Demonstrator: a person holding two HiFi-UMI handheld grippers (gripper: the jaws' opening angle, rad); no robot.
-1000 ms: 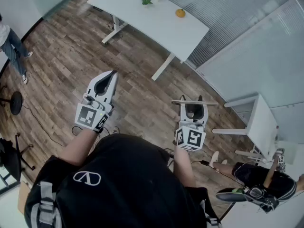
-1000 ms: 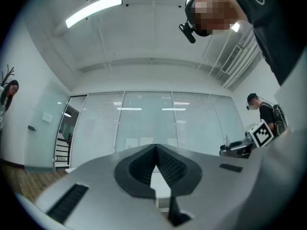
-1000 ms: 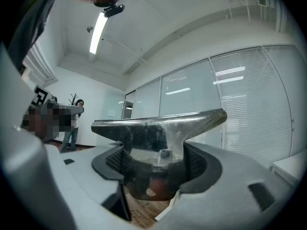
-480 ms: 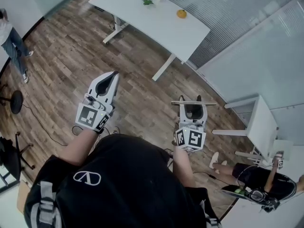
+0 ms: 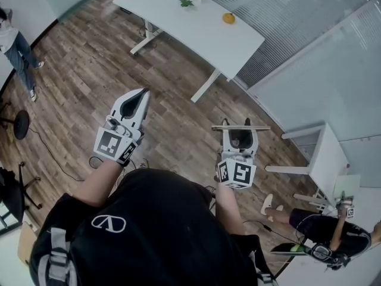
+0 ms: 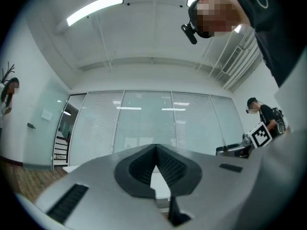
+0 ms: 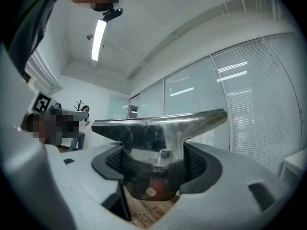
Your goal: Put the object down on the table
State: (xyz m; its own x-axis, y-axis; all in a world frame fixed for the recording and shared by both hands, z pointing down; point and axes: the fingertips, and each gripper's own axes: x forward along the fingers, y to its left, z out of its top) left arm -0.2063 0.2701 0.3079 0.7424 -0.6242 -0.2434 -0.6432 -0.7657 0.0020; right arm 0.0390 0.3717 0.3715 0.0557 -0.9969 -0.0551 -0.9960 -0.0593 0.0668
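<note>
In the head view my right gripper (image 5: pixel 240 137) is shut on a dark metal object (image 5: pixel 240 127) with a long flat bar across its top. The bar sticks out past both jaws. In the right gripper view the metal object (image 7: pixel 158 126) fills the space between the pads of the right gripper (image 7: pixel 156 164), bar uppermost. My left gripper (image 5: pixel 136 102) is held out over the wood floor, jaws together and empty; in the left gripper view its left gripper tips (image 6: pixel 156 150) meet in a point. The white table (image 5: pixel 178 25) stands well ahead of both grippers.
On the table sit an orange thing (image 5: pixel 228 18) and small green plants (image 5: pixel 186 2). A small white side table (image 5: pixel 327 159) stands at the right, with a person (image 5: pixel 321 231) low beside it. Another person (image 5: pixel 15 40) stands far left. Glass walls run along the right.
The view has drifted slightly, so the table sits a little lower and further right. Both grippers keep their pose and grip. The person at lower right has shifted.
</note>
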